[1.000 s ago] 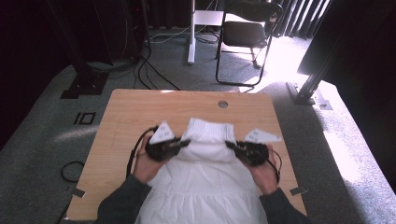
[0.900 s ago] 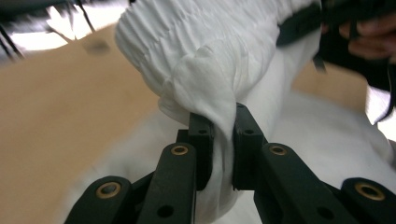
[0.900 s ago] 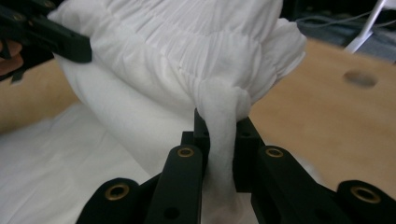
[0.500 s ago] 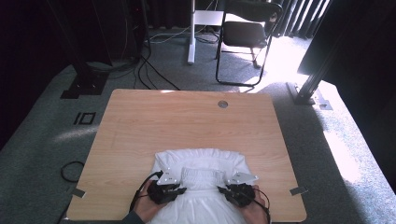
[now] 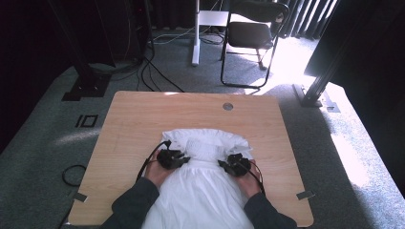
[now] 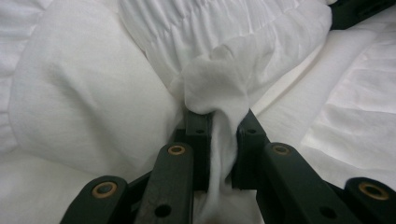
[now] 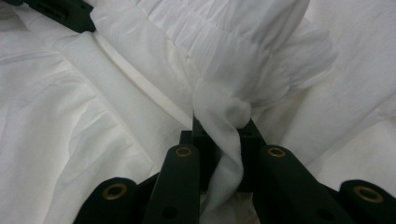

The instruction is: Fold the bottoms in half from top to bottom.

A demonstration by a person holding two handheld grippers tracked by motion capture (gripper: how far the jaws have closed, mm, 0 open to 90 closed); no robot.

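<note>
White garment (image 5: 203, 181) spread on the wooden table (image 5: 129, 124), nearer the person's edge than the far one, lower part hanging over that near edge. Top part apparently already folded toward the person, a rounded fold edge on the far side; probably mid-fold, with setting down, letting go and further folds left. Left gripper (image 6: 219, 128) clamped on a bunched pinch of the white cloth, right gripper (image 7: 223, 128) likewise, the two spaced across the garment's width. Long axis from the table's far side toward the near edge, gathered elastic band end pointing away from the person.
</note>
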